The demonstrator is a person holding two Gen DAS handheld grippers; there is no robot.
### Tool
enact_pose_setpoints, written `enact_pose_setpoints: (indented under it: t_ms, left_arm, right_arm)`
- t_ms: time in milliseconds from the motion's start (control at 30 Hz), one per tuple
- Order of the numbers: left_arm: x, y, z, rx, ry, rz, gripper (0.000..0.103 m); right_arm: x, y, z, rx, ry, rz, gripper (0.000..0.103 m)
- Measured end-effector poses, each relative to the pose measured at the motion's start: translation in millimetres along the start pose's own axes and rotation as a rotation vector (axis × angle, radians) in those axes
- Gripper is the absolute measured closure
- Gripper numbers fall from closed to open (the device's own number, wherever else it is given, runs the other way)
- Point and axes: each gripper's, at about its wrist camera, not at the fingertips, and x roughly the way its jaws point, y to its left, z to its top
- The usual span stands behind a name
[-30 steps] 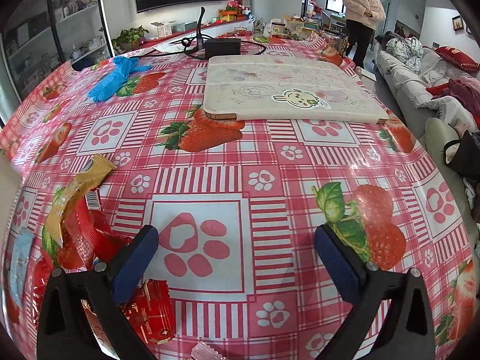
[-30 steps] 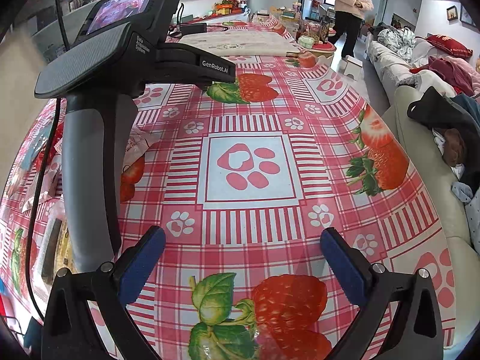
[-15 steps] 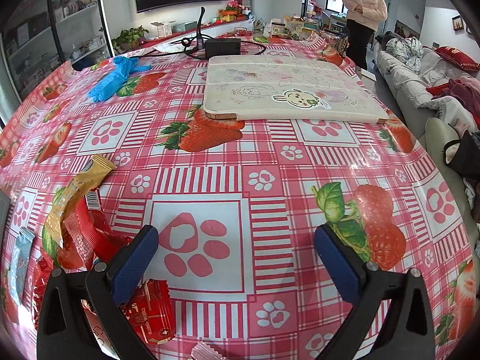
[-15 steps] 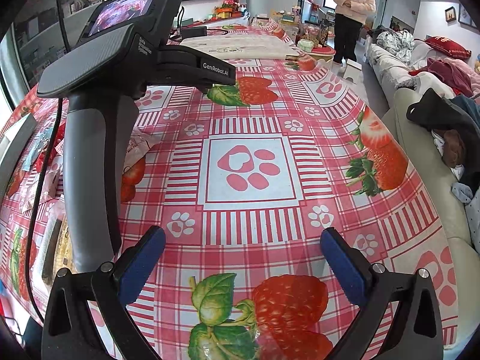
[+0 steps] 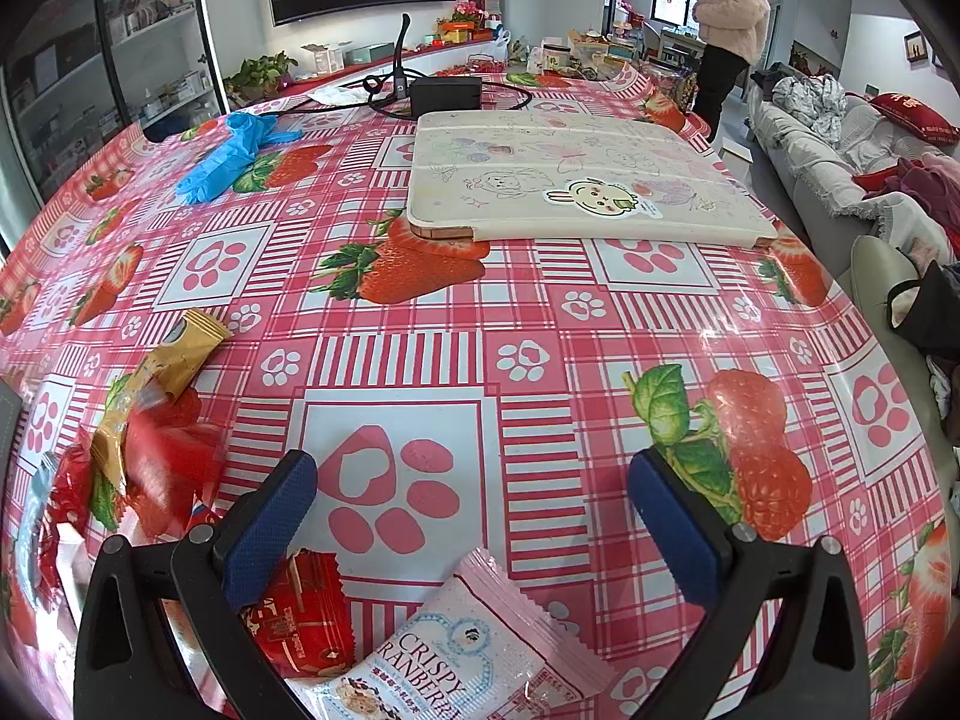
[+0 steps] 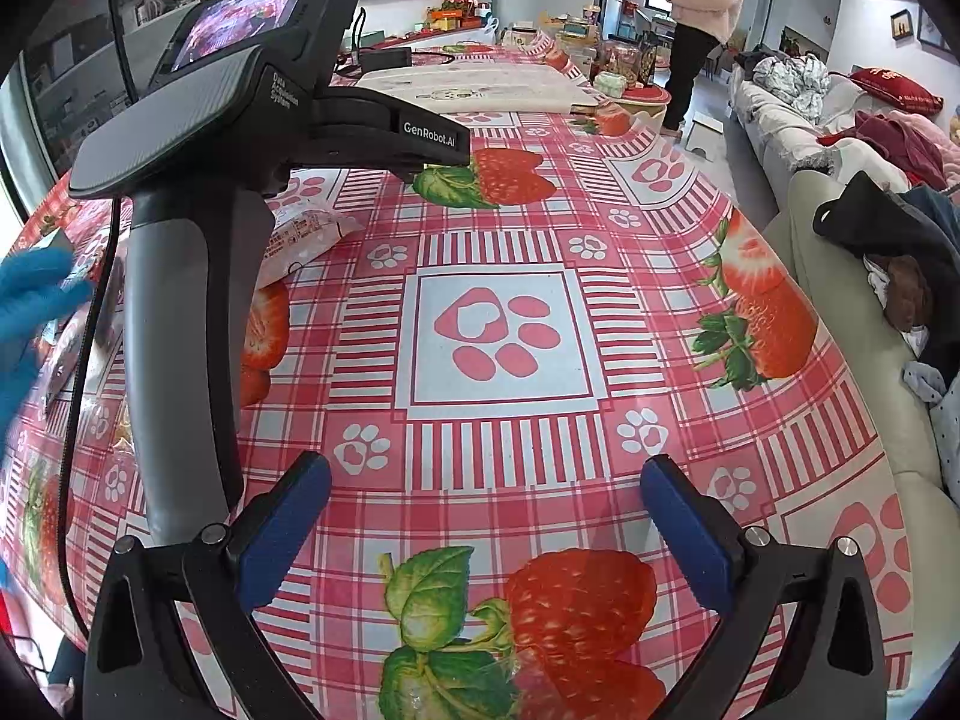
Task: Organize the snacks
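My left gripper [image 5: 474, 498] is open and empty above the strawberry tablecloth [image 5: 540, 324]. A pink cranberry snack packet [image 5: 456, 654] lies just below it, between the jaws. A red snack packet [image 5: 300, 612] lies under the left finger. A gold wrapper [image 5: 162, 372] and blurred red wrappers [image 5: 162, 468] lie at the left. My right gripper [image 6: 486, 504] is open and empty over bare cloth. The left gripper's body [image 6: 180, 240] stands to its left, with a pale snack packet [image 6: 300, 234] behind it.
A white tablet case [image 5: 576, 180] lies mid-table, with blue gloves [image 5: 234, 150] and a black box with cables [image 5: 444, 93] beyond. A gloved blue hand [image 6: 30, 318] is at the left edge. A sofa [image 6: 852, 312] runs along the right. A person [image 5: 726, 18] stands far off.
The pink cranberry packet has slid into view below my left gripper. The red wrappers at the left have shifted and blur. A blue gloved hand has entered the right wrist view.
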Motion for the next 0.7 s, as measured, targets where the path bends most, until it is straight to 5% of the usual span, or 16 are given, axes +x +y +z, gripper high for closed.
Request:
enact_pose_setpoints:
  t_ms: [333,500,700]
  left_arm:
    - [0,0,0,0.000,0.000,0.000,0.000]
    - [2,2,1,-0.005,0.006,0.005,0.000]
    - [-6,-3,8,0.146,0.182,-0.044,0.000]
  right_arm:
    - [4,1,9,0.012,0.105,0.016,0.000]
    - [5,1,10,0.026,0.071,0.030,0.000]
    - [9,3,14,0.018,0.079,0.049,0.000]
